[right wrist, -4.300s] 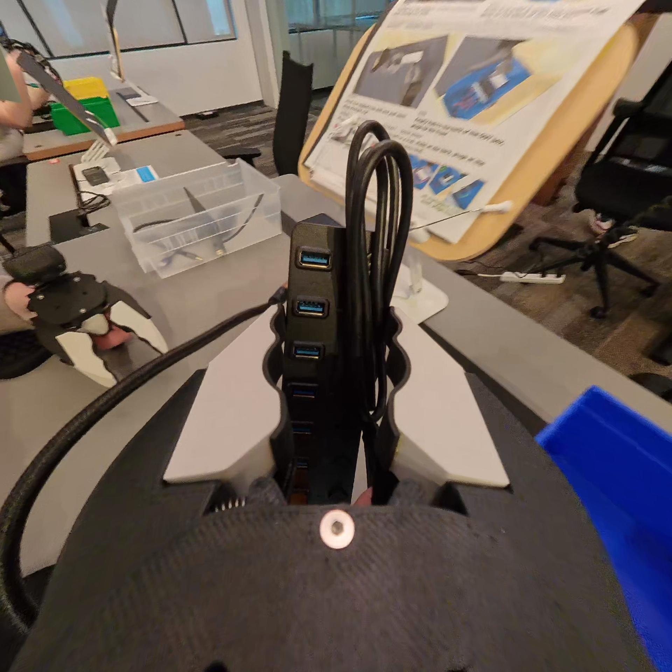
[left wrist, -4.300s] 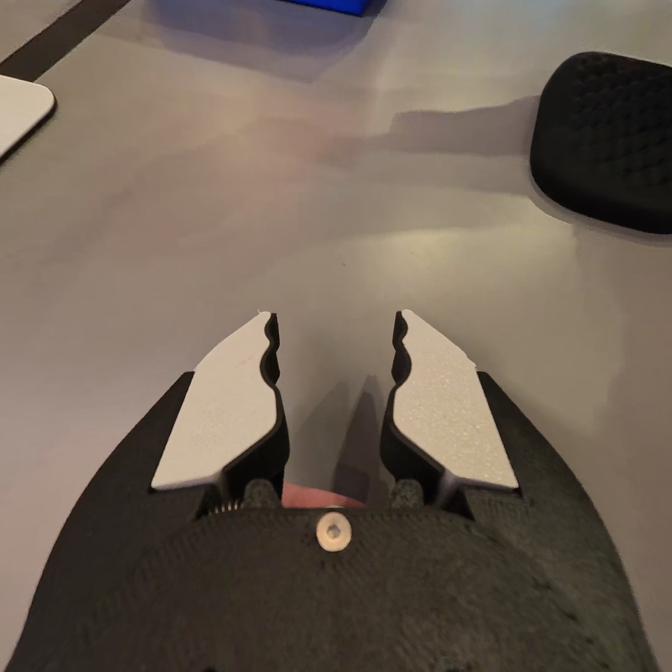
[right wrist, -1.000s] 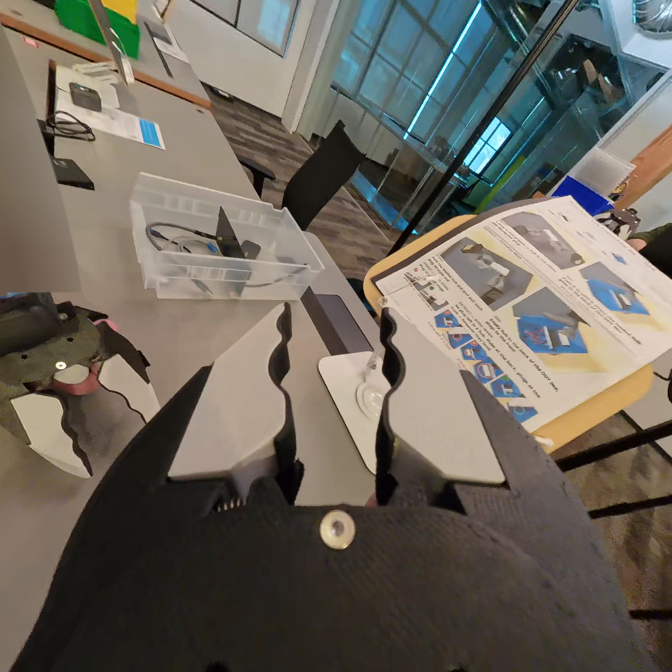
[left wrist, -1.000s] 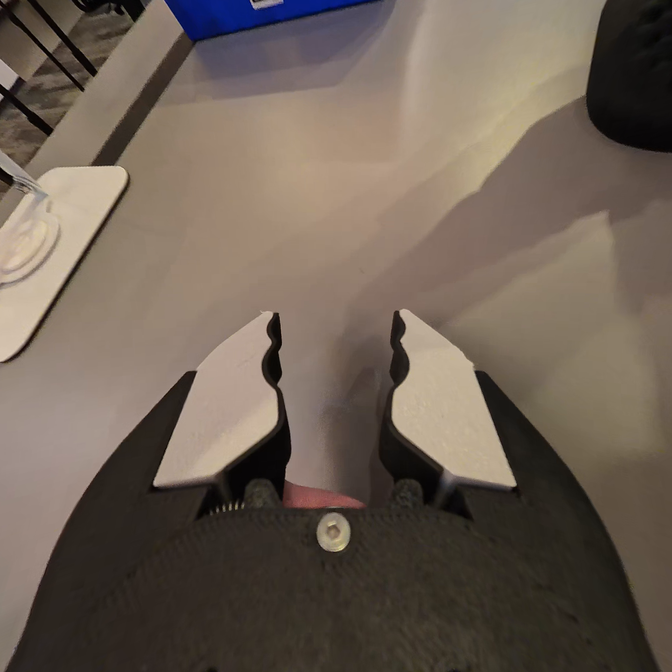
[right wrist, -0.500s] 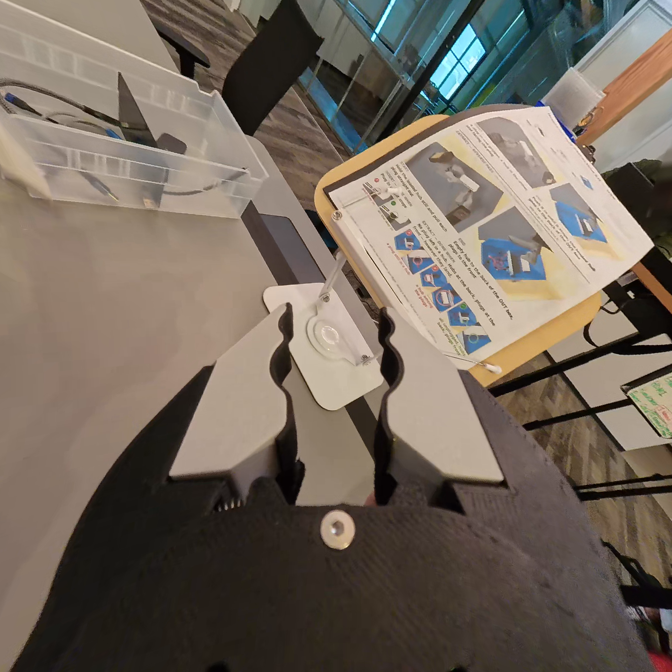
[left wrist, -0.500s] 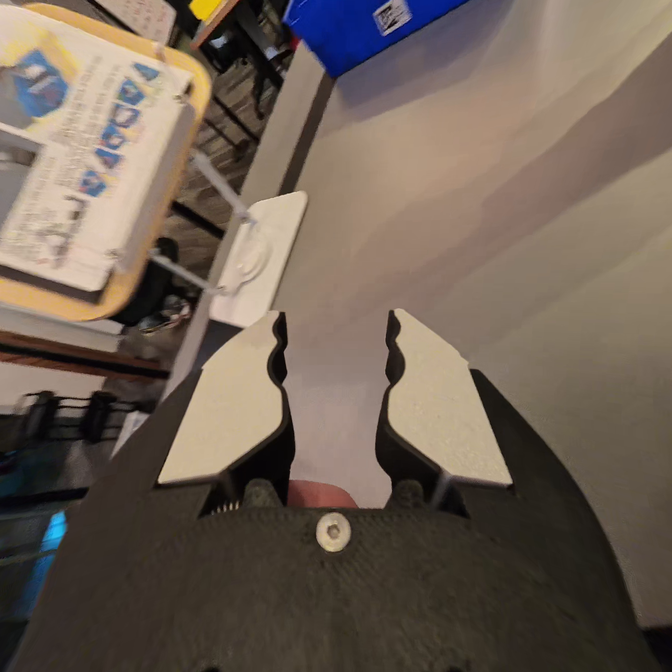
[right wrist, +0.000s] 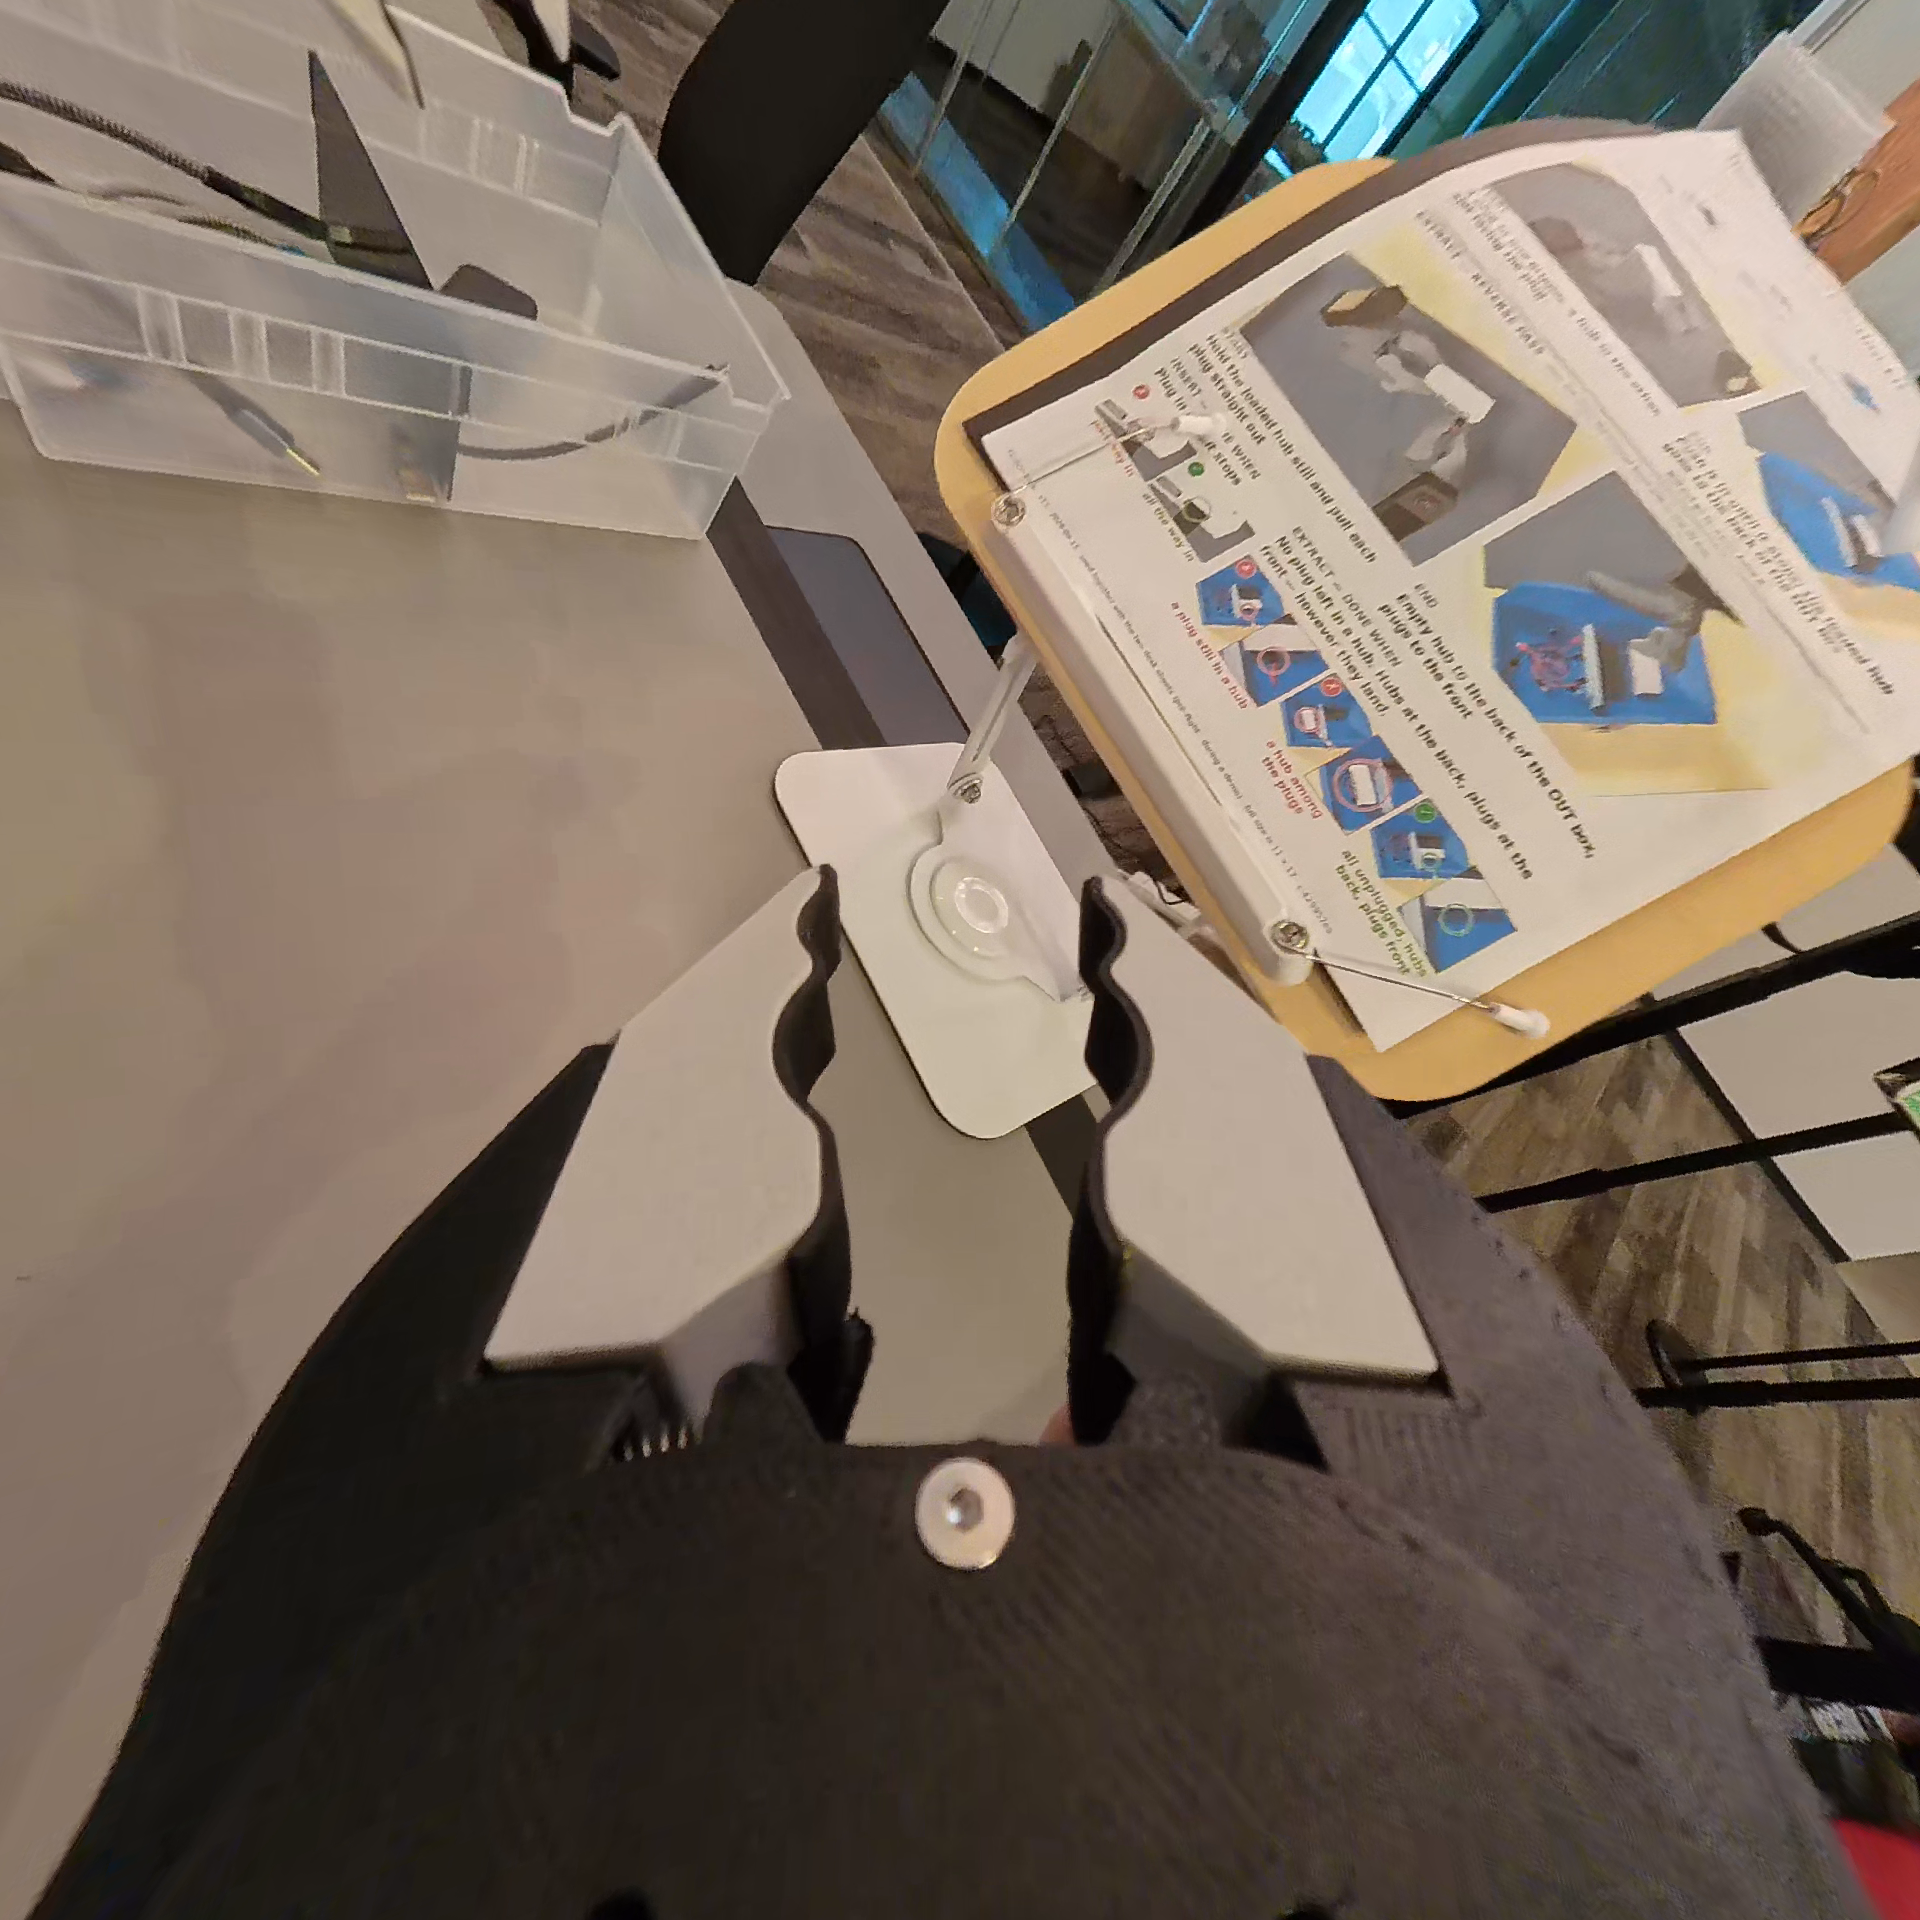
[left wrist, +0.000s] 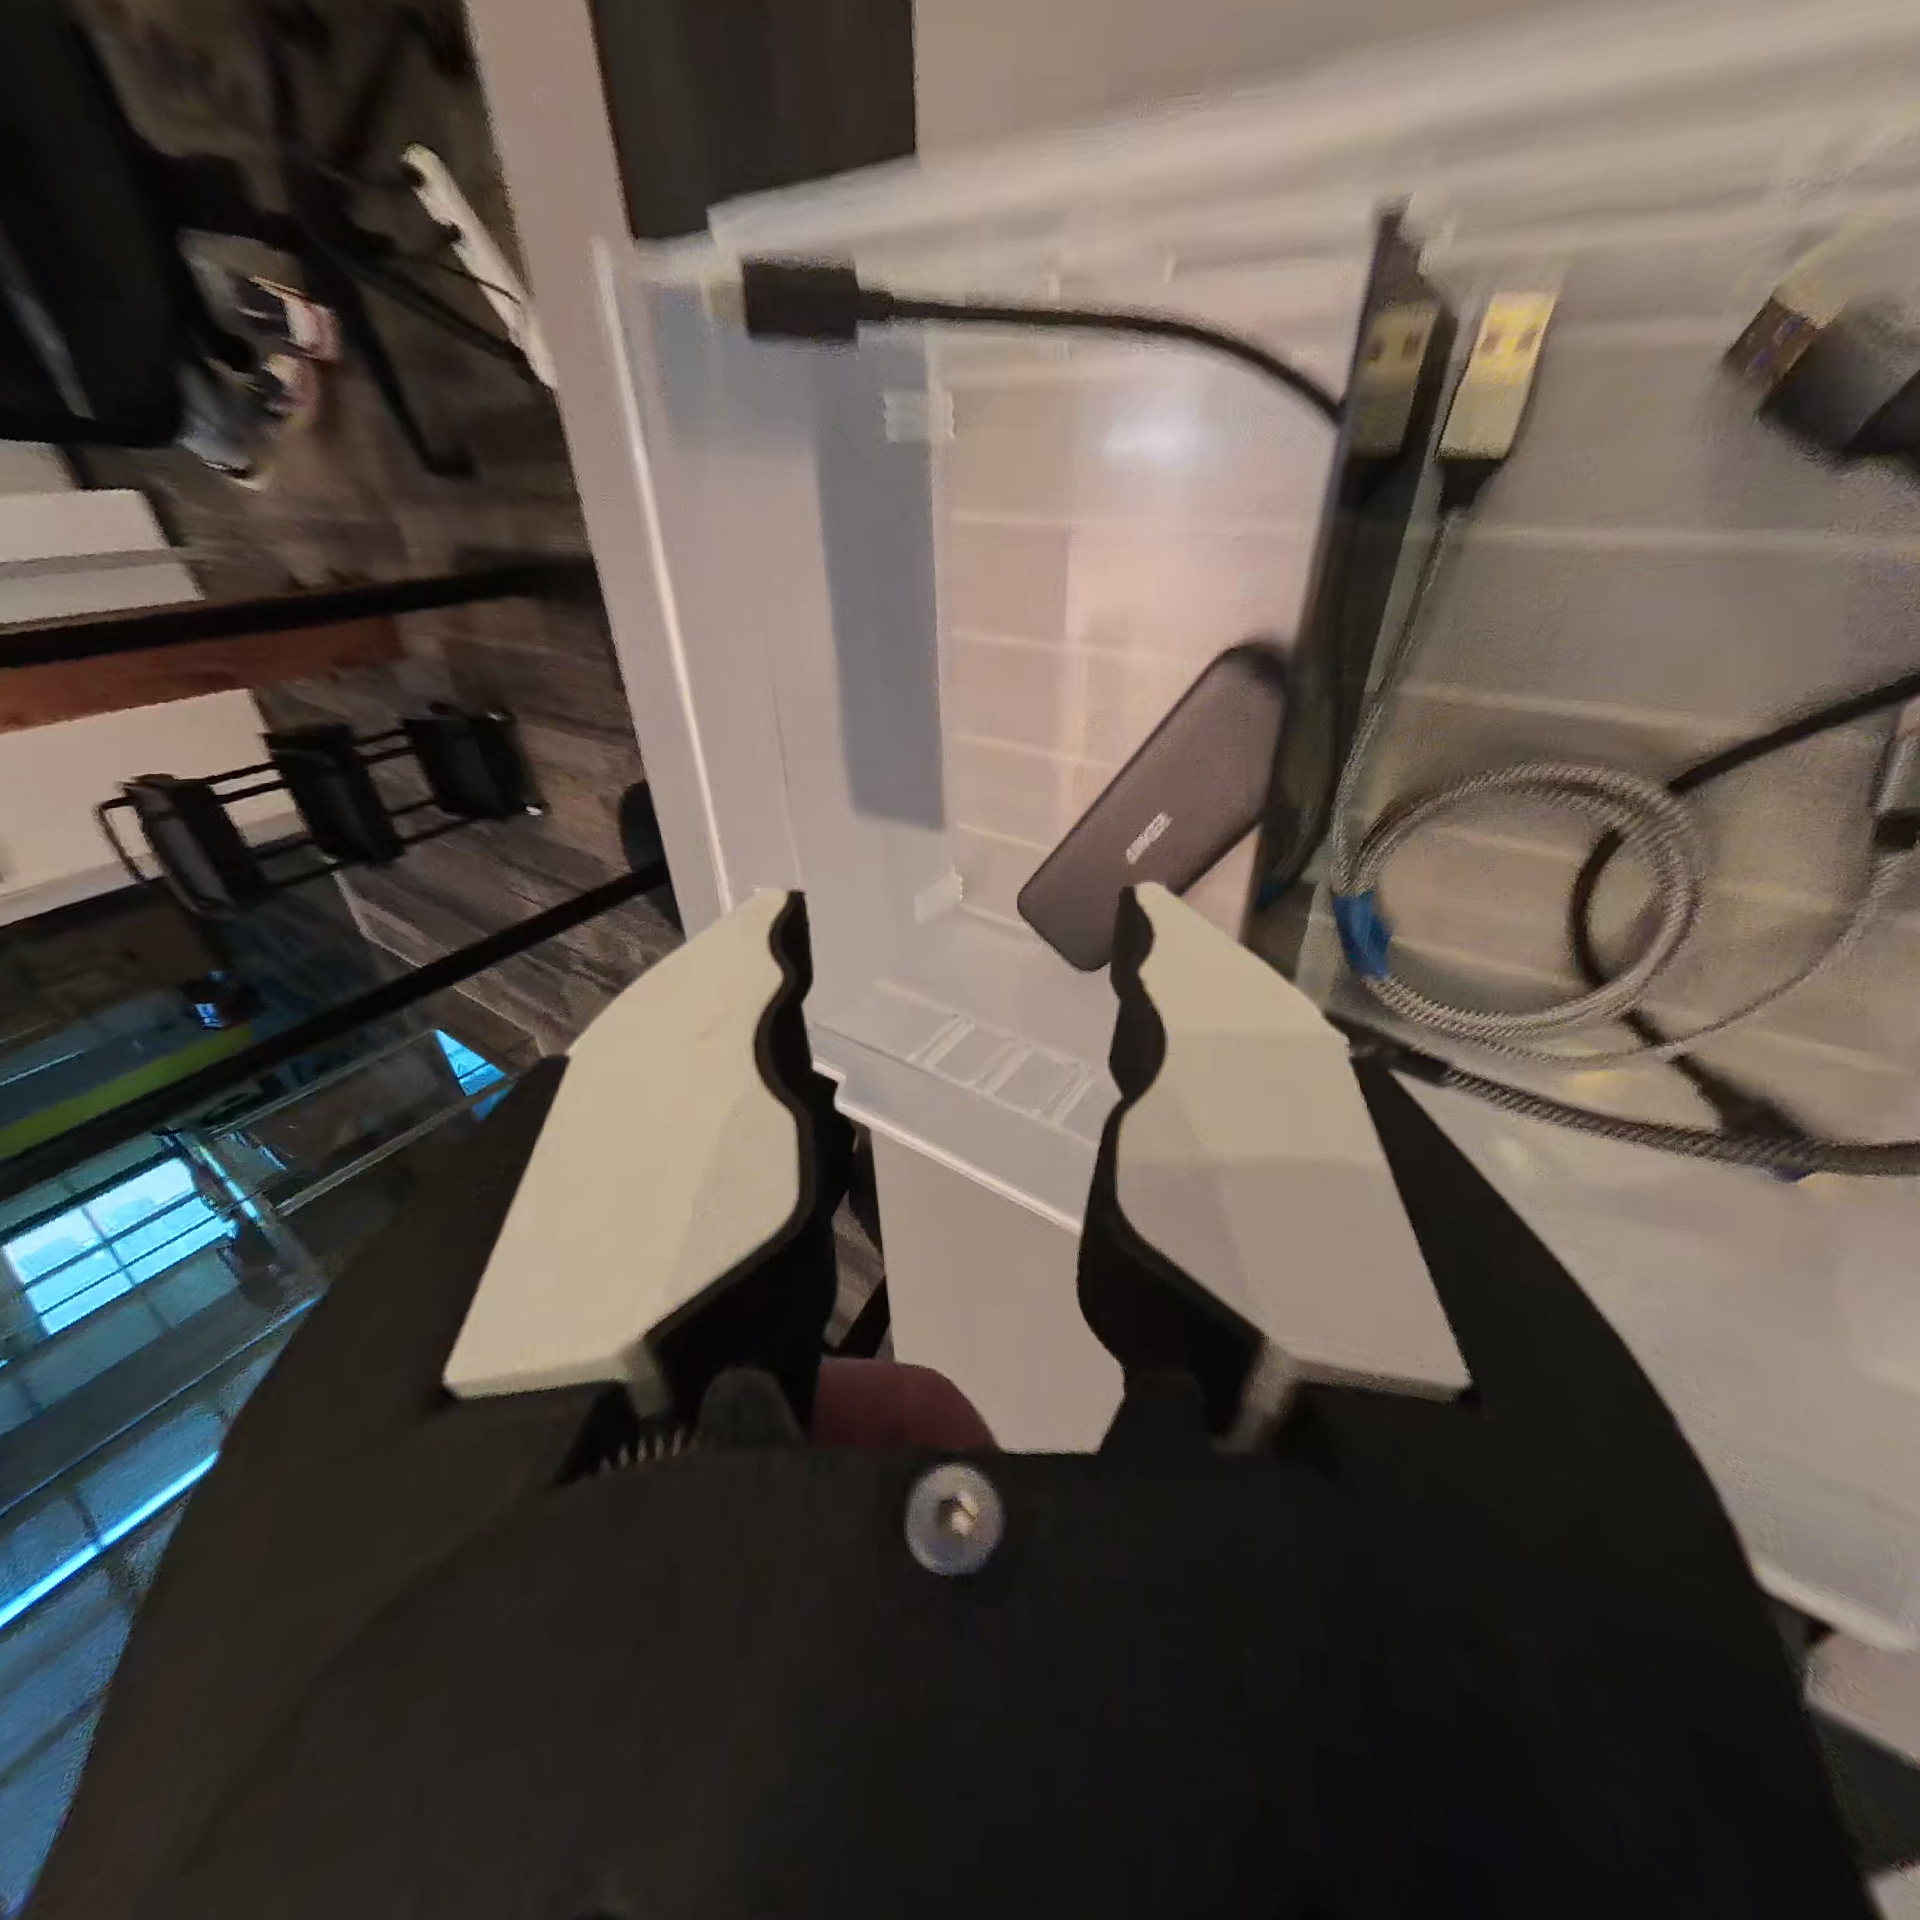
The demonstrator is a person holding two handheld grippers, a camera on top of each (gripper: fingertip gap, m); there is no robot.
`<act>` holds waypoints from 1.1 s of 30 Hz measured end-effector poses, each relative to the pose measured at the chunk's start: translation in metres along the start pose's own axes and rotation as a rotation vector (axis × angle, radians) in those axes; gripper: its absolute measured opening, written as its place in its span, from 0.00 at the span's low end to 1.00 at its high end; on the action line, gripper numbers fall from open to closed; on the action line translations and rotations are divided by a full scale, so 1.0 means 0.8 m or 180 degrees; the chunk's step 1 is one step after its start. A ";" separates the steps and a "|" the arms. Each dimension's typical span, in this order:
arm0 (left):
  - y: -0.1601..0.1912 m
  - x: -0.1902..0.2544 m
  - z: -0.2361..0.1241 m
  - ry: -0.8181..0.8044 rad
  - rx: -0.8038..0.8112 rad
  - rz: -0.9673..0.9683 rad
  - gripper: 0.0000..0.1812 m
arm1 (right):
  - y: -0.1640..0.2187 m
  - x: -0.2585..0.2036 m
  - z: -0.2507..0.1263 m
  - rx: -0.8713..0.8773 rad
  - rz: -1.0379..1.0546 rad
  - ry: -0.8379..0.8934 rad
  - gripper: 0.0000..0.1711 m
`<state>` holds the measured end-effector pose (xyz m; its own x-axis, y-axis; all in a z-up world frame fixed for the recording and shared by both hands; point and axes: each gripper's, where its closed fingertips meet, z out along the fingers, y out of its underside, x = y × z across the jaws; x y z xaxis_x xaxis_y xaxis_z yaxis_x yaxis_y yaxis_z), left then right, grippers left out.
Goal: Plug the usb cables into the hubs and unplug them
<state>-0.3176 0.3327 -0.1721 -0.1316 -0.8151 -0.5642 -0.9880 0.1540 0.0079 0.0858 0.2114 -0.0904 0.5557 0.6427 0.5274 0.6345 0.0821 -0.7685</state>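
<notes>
Left wrist view: left gripper is over the clear bin, jaws well apart, nothing between them. Landmark for all places: the clear bin. At its far wall a black plug lies with its cable running right. A dark flat hub lies slanted on the bin floor just ahead of the right fingertip, against a black divider. Beyond the divider: a gold-tipped plug and a coiled braided cable. View is motion-blurred.

Right wrist view: right gripper is well apart from the bin, over bare grey table, jaws about half open and empty. A white stand base sits just beyond the fingertips at the table edge, carrying a tilted board with an instruction sheet.

Judged step: fetching the next hub or cable from the bin; nothing is plugged yet. Next move likely calls for lowering the left gripper past the near wall and closing across the hub's narrow sides.

Room: the hub's compartment has bare floor left of the hub; the divider crowds its right side. The right gripper has open table left of the stand base; the table edge lies close on the right.
</notes>
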 end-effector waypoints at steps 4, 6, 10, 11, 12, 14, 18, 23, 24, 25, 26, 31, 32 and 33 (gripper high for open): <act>0.027 -0.001 0.048 0.0370 -0.0328 0.0375 0.31 | 0.019 -0.009 0.018 -0.0110 0.0019 -0.0102 0.26; 0.032 0.010 0.069 0.0629 -0.0421 0.0562 0.33 | 0.028 -0.012 0.025 -0.0156 0.0056 -0.0150 0.26; 0.044 0.031 0.108 0.1034 -0.0623 0.0876 0.36 | 0.045 -0.020 0.039 -0.0246 0.0112 -0.0243 0.26; 0.048 0.037 0.117 0.1125 -0.0678 0.0968 0.37 | 0.048 -0.022 0.042 -0.0267 0.0113 -0.0264 0.26; 0.055 0.039 0.124 0.1187 -0.0782 0.1074 0.37 | 0.052 -0.023 0.044 -0.0286 0.0112 -0.0277 0.26; 0.057 0.045 0.135 0.1334 -0.0803 0.1038 0.37 | 0.057 -0.025 0.047 -0.0317 0.0120 -0.0299 0.26; 0.068 0.063 0.147 0.1577 -0.0898 0.1086 0.37 | 0.061 -0.026 0.048 -0.0325 0.0124 -0.0328 0.26; 0.072 0.072 0.146 0.1645 -0.0933 0.1111 0.36 | 0.064 -0.024 0.047 -0.0330 0.0132 -0.0326 0.26; 0.073 0.073 0.145 0.1664 -0.0955 0.1121 0.34 | 0.064 -0.024 0.047 -0.0332 0.0135 -0.0331 0.26; 0.074 0.075 0.144 0.1703 -0.0979 0.1115 0.30 | 0.065 -0.025 0.047 -0.0336 0.0133 -0.0336 0.25; 0.074 0.075 0.144 0.1711 -0.0996 0.1124 0.29 | 0.065 -0.026 0.047 -0.0343 0.0124 -0.0338 0.25; 0.073 0.074 0.144 0.1735 -0.1145 0.1241 0.27 | 0.065 -0.029 0.048 -0.0357 0.0088 -0.0351 0.25; 0.073 0.075 0.144 0.1755 -0.1168 0.1245 0.27 | 0.065 -0.029 0.048 -0.0364 0.0079 -0.0352 0.25; 0.072 0.075 0.144 0.1761 -0.1176 0.1226 0.26 | 0.066 -0.029 0.048 -0.0372 0.0069 -0.0351 0.25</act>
<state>-0.3731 0.3569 -0.3004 -0.3969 -0.9174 0.0287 -0.8143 0.3664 0.4502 0.0854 0.2302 -0.1572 0.5116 0.7237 0.4633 0.6847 -0.0176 -0.7286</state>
